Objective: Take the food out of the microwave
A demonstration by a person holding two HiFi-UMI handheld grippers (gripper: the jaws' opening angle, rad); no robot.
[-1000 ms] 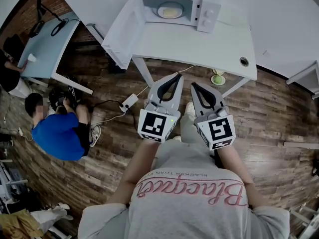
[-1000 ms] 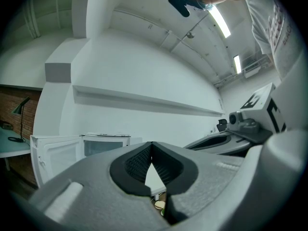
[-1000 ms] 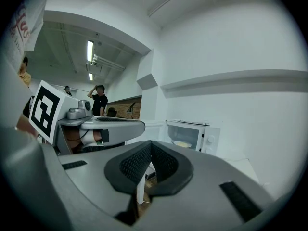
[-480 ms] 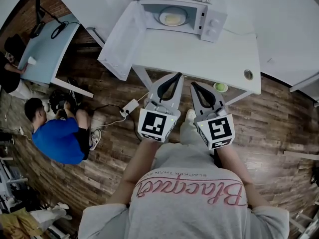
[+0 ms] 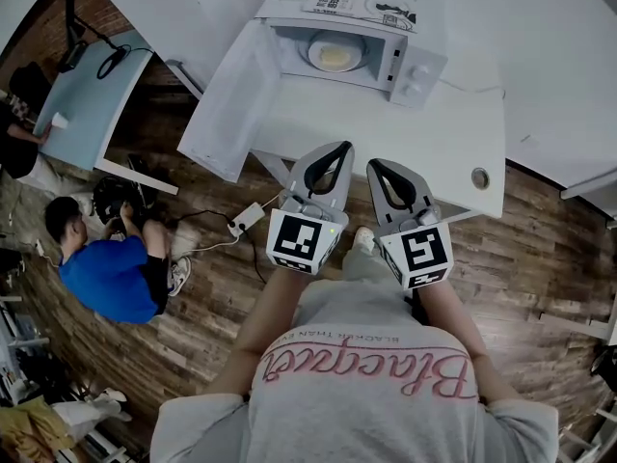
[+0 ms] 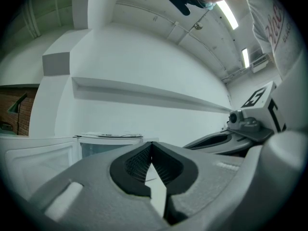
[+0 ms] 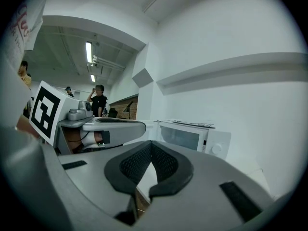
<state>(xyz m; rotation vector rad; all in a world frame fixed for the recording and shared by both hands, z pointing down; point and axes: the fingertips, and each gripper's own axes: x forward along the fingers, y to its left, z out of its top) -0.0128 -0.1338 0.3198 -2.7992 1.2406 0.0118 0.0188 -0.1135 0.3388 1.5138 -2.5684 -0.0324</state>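
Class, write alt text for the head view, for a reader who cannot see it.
A white microwave stands with its door open on a white table, a round plate of pale yellow food inside. Nearer the camera, a person holds a grey left gripper and right gripper, both shut and empty.

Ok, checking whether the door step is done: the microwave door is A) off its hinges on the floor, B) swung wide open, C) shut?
B: in the head view the microwave door stands swung open, leaving the plate of food visible inside.
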